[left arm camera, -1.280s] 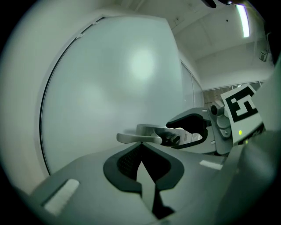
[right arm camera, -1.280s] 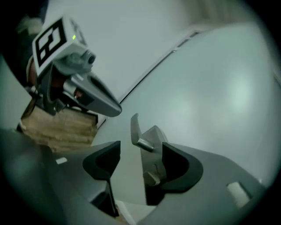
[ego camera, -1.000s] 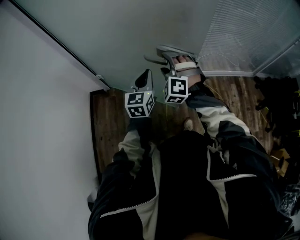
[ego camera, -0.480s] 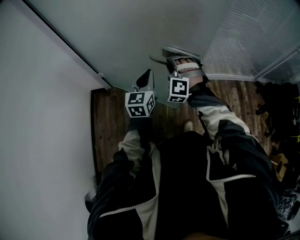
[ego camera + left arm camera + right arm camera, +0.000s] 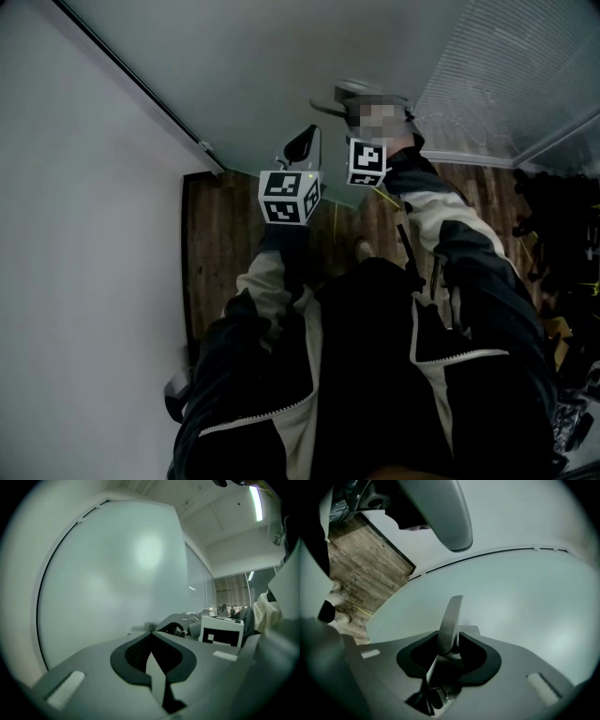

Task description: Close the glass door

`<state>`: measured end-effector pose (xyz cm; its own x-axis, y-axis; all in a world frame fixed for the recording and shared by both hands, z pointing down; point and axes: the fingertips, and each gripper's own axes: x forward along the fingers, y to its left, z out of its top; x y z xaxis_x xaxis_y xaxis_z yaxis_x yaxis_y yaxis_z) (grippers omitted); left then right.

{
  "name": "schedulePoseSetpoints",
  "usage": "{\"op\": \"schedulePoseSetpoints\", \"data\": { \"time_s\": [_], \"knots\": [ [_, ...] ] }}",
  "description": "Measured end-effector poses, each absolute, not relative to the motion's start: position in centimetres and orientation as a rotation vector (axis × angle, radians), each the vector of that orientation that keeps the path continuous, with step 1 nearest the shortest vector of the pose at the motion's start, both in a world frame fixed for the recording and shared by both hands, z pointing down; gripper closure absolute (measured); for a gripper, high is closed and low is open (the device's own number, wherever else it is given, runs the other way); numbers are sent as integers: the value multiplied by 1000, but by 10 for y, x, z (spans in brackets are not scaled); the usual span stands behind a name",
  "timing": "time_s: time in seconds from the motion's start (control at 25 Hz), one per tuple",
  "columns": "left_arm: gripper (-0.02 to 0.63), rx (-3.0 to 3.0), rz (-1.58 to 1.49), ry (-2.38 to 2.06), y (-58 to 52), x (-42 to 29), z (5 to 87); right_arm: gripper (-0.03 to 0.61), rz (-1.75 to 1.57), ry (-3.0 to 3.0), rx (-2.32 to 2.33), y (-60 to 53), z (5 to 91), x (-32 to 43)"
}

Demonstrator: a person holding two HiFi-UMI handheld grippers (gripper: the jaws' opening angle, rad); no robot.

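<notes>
A pale frosted glass door (image 5: pixel 281 66) fills the space ahead of both pairs of jaws. A white wall (image 5: pixel 75 234) lies off to their left and a dark wooden floor (image 5: pixel 225 253) below. The right gripper (image 5: pixel 451 641) has just been closing its jaws, and they are now partly closed, pinching the metal door handle (image 5: pixel 451 613) that stands between the pads. The grip looks made, so the door can probably be swung closed next. The left gripper (image 5: pixel 151 654) hangs just beside the right one. Its jaws are together on nothing and point at the glass.
</notes>
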<state>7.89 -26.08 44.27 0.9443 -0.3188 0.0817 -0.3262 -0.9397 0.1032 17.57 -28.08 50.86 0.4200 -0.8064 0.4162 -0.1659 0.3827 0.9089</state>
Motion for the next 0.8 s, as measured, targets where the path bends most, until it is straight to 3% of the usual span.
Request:
{"op": "schedulePoseSetpoints", "data": {
  "time_s": [0.8],
  "knots": [
    [607, 2930, 100, -706, -303, 164, 385, 445, -591, -1033, 1034, -376, 482, 356]
  ]
}}
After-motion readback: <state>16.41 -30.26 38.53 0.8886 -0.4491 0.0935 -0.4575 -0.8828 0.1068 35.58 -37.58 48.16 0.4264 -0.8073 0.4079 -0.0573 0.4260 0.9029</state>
